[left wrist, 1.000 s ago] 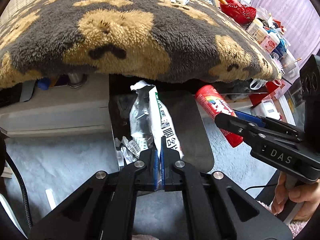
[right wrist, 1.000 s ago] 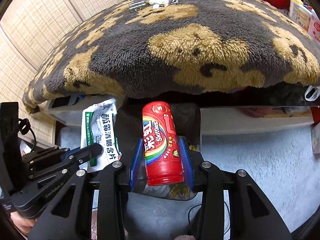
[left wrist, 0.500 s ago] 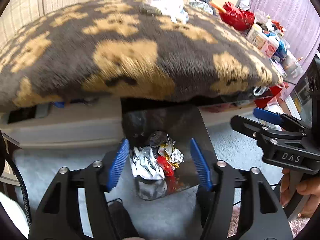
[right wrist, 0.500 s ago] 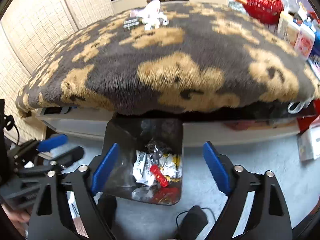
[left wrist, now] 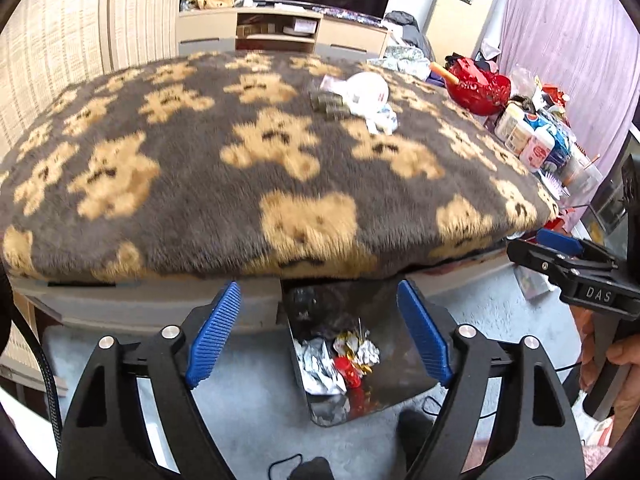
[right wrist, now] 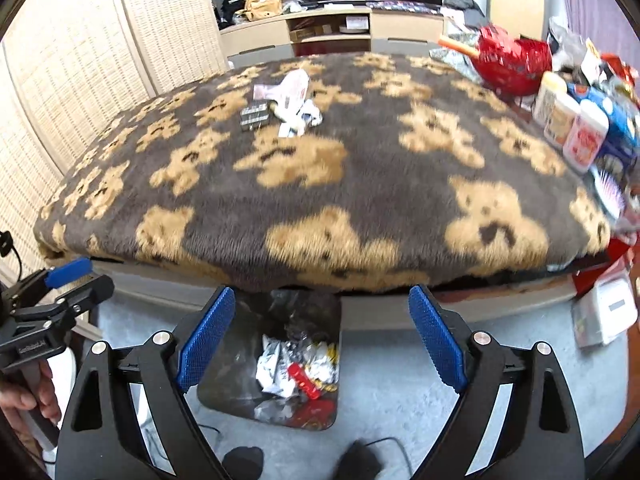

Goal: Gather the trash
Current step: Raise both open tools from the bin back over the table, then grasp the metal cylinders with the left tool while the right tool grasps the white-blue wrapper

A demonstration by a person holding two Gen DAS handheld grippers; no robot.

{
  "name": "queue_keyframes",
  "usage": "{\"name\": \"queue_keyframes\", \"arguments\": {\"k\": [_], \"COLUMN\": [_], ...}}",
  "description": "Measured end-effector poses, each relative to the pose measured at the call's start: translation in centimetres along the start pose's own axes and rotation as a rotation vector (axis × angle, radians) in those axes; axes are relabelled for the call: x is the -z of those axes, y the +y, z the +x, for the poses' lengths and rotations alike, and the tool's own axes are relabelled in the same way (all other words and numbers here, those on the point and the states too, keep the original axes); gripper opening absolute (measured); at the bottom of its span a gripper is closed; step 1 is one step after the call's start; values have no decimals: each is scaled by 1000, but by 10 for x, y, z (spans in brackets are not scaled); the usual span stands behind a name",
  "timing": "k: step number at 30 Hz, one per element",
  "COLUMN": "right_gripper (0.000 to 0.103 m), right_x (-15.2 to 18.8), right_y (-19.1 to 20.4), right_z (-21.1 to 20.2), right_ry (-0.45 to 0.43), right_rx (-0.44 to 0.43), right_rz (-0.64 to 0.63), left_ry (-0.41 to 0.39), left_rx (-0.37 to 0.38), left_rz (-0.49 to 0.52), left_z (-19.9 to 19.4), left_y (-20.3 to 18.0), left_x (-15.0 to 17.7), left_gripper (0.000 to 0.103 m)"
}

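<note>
Both grippers hang above a dark trash bin (left wrist: 384, 396) that stands on the pale grey carpet (right wrist: 460, 412) just in front of the bed, its far edge tucked under the overhang of the blanket. In the left wrist view the left gripper (left wrist: 320, 336) has its blue-padded fingers (left wrist: 214, 332) spread wide with nothing between them; its jaws have just been opening, further so in the last half second, and they hold nothing. In the right wrist view the right gripper (right wrist: 322, 338) likewise stands wide apart and empty-handed, its fingers (right wrist: 436, 340) framing the bin below. Inside the bin lies the collected trash: crumpled silver foil wrappers (left wrist: 320, 368), a red tube (right wrist: 306, 380) lying on top of them, and some gold and white scraps beside it. More trash sits well apart from the bin, up on the bed: a small cluster of white crumpled paper and plastic (left wrist: 366, 98) with a dark blister-like strip (right wrist: 254, 114) touching its near side, resting on the grey blanket with tan bear shapes (left wrist: 240, 184). To the right of the bed stands a crowd of bottles and tubs (right wrist: 576, 128) and a red basket (left wrist: 478, 90). At the right edge of the left view the right gripper appears from the side with a hand (left wrist: 612, 372) around its handle; at the left edge of the right view a hand (right wrist: 24, 396) grasps the left gripper's handle.
</note>
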State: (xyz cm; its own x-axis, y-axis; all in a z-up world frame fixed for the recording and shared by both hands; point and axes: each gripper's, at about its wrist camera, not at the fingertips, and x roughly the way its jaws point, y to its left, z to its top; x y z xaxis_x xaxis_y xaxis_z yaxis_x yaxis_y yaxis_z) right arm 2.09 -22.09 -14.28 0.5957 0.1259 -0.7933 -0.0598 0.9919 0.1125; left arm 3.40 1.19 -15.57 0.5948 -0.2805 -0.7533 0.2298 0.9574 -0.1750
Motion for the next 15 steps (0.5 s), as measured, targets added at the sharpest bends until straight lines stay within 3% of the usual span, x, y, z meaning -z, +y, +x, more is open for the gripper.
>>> {"name": "queue_keyframes", "arguments": {"k": [11,14,15], "right_gripper": [88,69,57], "right_x": [-94,-120,-128], "right_y": [-29,-32,-33], "right_z": [54,74,81], "right_ry": [-25,-22,-17], "right_rx": [-60,-101,-120], "right_rz": [52,71,83], "left_ry": [-5,-11,-11], "left_rx": [-50,-71,-73], "left_rz": [17,32,33], "left_z": [60,80,85], "left_y": [4,2,1], "left_x": [-78,-104,-110], "left_gripper": [78,78,78]}}
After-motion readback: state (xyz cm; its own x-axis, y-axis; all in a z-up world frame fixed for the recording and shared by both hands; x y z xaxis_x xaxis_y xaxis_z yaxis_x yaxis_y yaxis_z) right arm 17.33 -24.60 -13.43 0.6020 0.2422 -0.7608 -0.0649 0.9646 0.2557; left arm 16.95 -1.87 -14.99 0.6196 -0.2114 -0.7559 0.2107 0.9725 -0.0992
